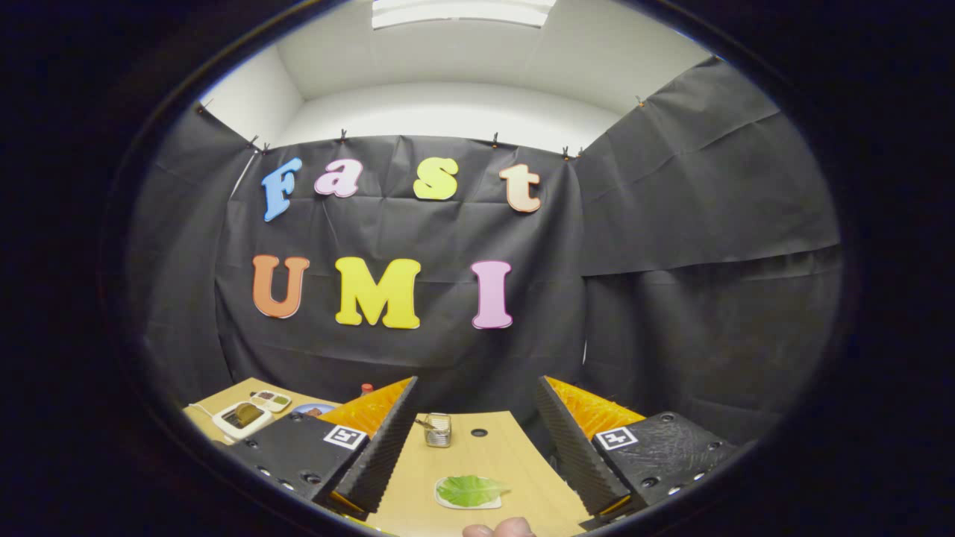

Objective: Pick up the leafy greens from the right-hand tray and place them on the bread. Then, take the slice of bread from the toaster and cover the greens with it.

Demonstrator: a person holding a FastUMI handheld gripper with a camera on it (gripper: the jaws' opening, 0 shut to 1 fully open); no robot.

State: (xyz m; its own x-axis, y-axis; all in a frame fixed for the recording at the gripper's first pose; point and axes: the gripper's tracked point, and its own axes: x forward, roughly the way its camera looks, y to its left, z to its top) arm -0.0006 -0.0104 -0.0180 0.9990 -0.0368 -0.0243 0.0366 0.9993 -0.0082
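My gripper [476, 383] is open, with its fingers spread wide and nothing between them. It is held high above a wooden table [477, 462]. Between the fingers, close below me, lies a green leaf [470, 489] on a small white tray [448, 501]. Far off, beyond the left finger [380, 447], stands a white toaster [240, 420] with a brown slice of bread [247, 412] in its slot. The edge of a blue plate [313, 409] peeks out beside the toaster; the left finger hides what lies on it.
A small metal holder [438, 430] stands on the table between the fingers, beyond the leaf, next to a dark round hole [479, 432]. A white compartment tray [270, 400] sits behind the toaster, a red cap [366, 388] near the cloth wall. A person's fingertip [498, 529] shows just below the leaf tray.
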